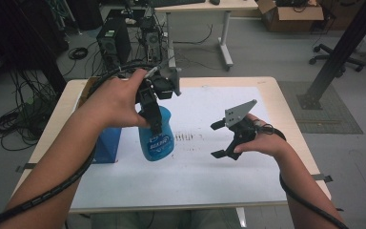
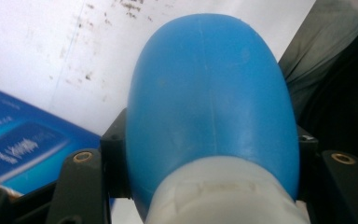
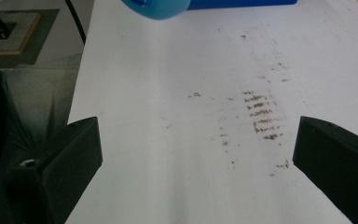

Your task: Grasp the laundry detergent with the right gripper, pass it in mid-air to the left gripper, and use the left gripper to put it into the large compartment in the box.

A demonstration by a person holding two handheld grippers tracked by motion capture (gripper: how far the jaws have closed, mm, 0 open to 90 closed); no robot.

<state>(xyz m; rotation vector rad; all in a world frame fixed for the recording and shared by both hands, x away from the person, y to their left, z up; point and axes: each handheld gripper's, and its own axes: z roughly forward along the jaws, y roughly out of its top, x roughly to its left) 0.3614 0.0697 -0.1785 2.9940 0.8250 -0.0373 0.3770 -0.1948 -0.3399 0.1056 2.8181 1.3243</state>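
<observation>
White sheeting (image 1: 209,167) with a patch of small brown smudges (image 1: 185,137) covers most of a pale wooden desk (image 1: 286,102) that stands on a grey floor. Near the middle-left of that sheet, a round-bodied blue plastic bottle (image 1: 157,138) with a white printed label and a white collar is held upright, its base at or just above the sheet; contact cannot be told. The left tongs (image 1: 153,119) come down on it from above and are clamped across its upper body, one black jaw on each side, as the left gripper view shows with the bottle's blue shoulder (image 2: 207,98) bulging between them. Just beside the bottle, on its left, a dark blue cardboard box (image 1: 106,143) lies on the sheet, close behind the person's left hand (image 1: 116,98). To the bottle's right, well apart from it, the right tongs (image 1: 221,140) hover over bare sheet with jaws spread wide and nothing between them; the right hand (image 1: 262,140) grips them from behind, a grey three-cornered plate (image 1: 239,113) on top. Black cables (image 1: 52,191) trail back along both forearms. Beyond the desk's far edge stand a black computer tower (image 1: 113,42) amid tangled wires, a second white table (image 1: 219,19), a cardboard carton (image 1: 293,14) and a black slanted metal post (image 1: 340,50).
</observation>
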